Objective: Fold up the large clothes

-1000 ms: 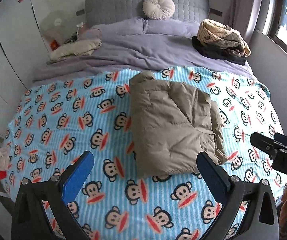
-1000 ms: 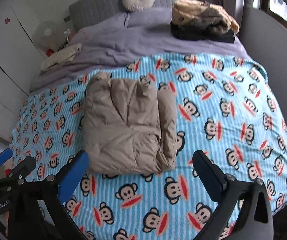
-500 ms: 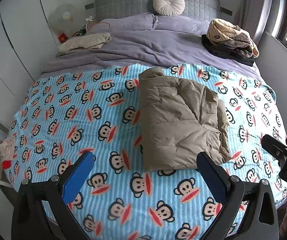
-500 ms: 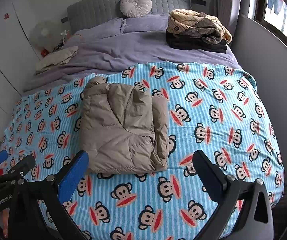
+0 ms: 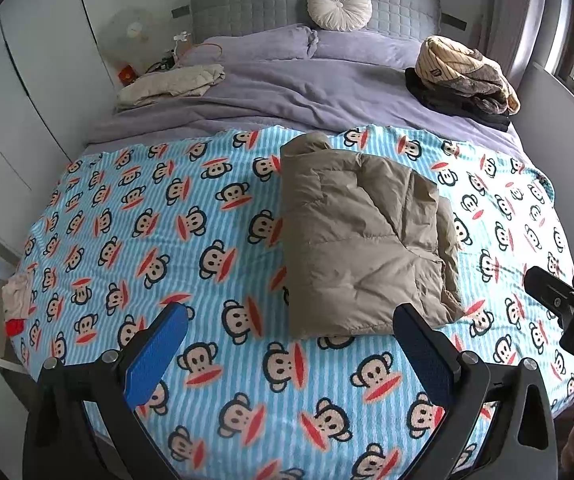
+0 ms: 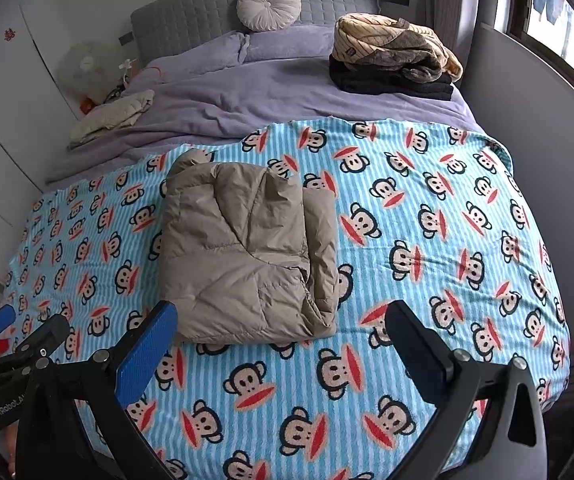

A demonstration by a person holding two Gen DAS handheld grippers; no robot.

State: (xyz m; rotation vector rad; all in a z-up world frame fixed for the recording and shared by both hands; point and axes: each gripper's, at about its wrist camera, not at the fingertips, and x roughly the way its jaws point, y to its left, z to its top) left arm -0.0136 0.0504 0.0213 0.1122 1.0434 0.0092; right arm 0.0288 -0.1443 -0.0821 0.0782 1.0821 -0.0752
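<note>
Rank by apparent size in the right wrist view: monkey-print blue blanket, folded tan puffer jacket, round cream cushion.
1. Monkey-print blue blanket
2. Folded tan puffer jacket
3. Round cream cushion, though it lies farthest from the camera.

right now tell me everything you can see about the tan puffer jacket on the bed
The tan puffer jacket is folded into a rough rectangular bundle with quilted, slightly shiny padded fabric that looks soft and thick. A rounded lump, perhaps the hood or collar, sticks out at its far left corner, and layered edges show along its right side. It lies flat on the blue striped monkey-print blanket, near the middle of the bed. Nothing else touches it; both tongs are open, short of its near edge.
</note>
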